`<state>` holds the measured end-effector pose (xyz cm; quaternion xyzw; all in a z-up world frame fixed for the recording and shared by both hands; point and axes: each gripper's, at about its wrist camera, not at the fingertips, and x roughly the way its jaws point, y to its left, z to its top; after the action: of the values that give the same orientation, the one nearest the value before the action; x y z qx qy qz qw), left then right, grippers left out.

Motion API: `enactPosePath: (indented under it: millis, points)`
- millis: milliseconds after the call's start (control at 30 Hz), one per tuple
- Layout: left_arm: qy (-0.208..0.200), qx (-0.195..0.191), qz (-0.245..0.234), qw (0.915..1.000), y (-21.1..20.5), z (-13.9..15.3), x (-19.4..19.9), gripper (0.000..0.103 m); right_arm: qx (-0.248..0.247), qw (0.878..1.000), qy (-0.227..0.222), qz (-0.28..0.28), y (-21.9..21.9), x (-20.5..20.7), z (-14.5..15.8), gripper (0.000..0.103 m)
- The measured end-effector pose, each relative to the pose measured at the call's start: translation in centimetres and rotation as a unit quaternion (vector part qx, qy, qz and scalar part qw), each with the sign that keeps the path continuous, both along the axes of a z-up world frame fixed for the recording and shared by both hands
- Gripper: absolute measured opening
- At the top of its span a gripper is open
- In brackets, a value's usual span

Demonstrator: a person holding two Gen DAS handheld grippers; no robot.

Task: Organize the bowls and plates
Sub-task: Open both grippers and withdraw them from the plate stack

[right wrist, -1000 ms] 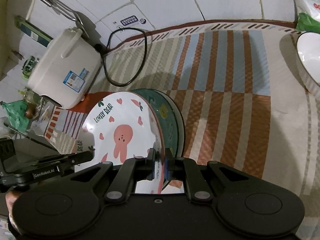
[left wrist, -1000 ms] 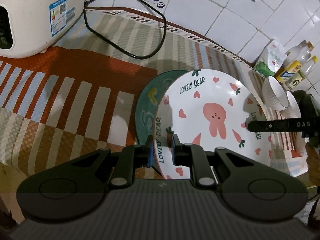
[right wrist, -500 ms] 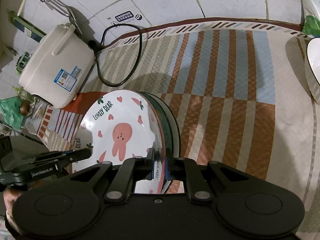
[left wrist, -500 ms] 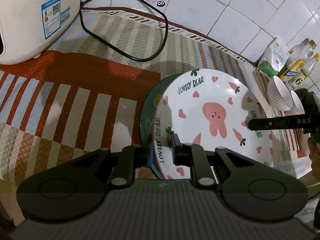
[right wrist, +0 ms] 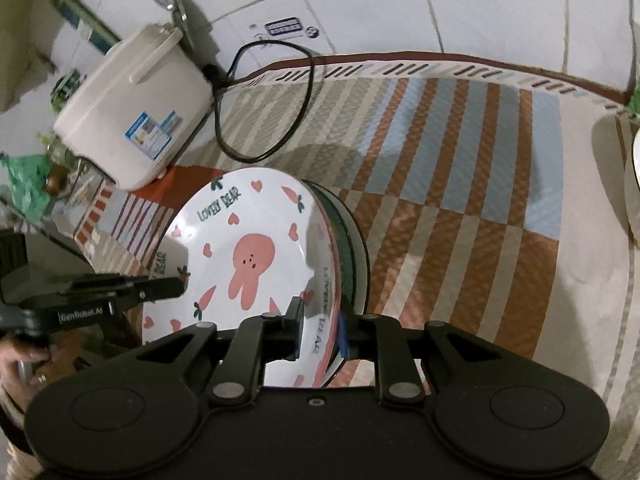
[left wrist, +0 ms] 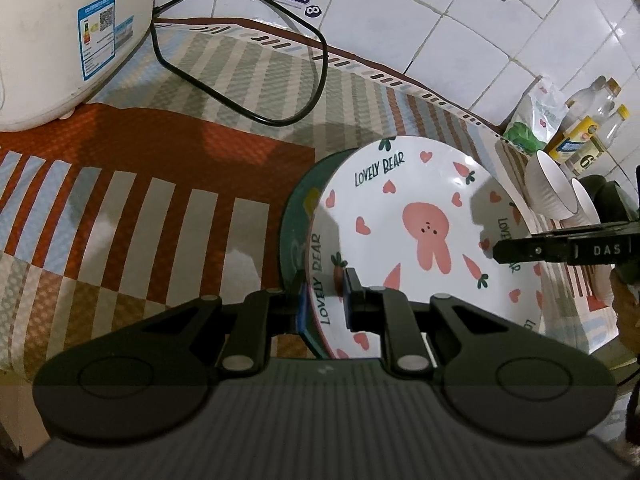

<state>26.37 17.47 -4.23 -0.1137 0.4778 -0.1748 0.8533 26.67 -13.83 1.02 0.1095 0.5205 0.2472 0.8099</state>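
A white plate point(left wrist: 420, 216) printed with a pink rabbit and hearts lies on a dark green plate point(left wrist: 294, 224) on the striped mat. My left gripper point(left wrist: 325, 300) is shut on the white plate's near rim, one finger above and one below. The right gripper point(right wrist: 320, 330) straddles the opposite rim of the white plate point(right wrist: 248, 248). Its jaws are opening, and the rim stands between the pads with a gap on each side. The green plate point(right wrist: 352, 252) shows as a dark edge beneath. White ribbed bowls point(left wrist: 548, 188) stand at the right.
A white rice cooker point(left wrist: 60, 40) stands at the back left, and its black cord point(left wrist: 240, 92) loops over the mat. Bottles point(left wrist: 588, 128) and a green packet point(left wrist: 520, 136) stand by the tiled wall. Another white dish's rim point(right wrist: 634, 168) shows at the right edge.
The right gripper's jaws, pinched on the white plate's rim before, now stand apart around it. The right view has rolled a little. The left gripper keeps its grip.
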Motion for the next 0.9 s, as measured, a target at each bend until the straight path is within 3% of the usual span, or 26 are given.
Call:
enactPosePath:
  millis: [233,367,433,600,800,833,900]
  points:
    - [-0.001,-0.021,0.005,0.9998,0.5,-0.6,0.2,0.013,-0.087,0.995,-0.043,0.008,1.7,-1.0,1.2,0.031]
    - [-0.003,-0.030,0.007,0.9995,1.0,-0.6,0.2,0.013,-0.096,0.994,-0.055,0.013,1.7,-1.2,1.1,0.026]
    - [-0.004,-0.032,0.010,0.9994,1.1,-0.5,0.1,0.013,-0.100,0.993,-0.058,0.009,1.6,-1.3,0.7,0.019]
    - [-0.023,-0.010,0.012,0.9996,0.6,0.0,-0.4,0.013,-0.118,0.987,-0.111,0.010,2.4,-2.6,0.4,0.018]
    - [-0.050,0.012,0.005,0.9987,0.2,0.8,-1.7,0.029,-0.115,0.969,-0.217,0.005,2.2,-6.7,1.9,0.022]
    - [-0.057,0.025,0.005,0.9980,-0.1,1.1,-2.0,0.038,-0.114,0.967,-0.227,0.009,2.2,-7.4,2.1,0.023]
    - [-0.092,0.063,0.006,0.9938,-0.7,1.8,-2.7,0.040,-0.114,0.964,-0.242,0.018,2.4,-8.7,2.7,0.025]
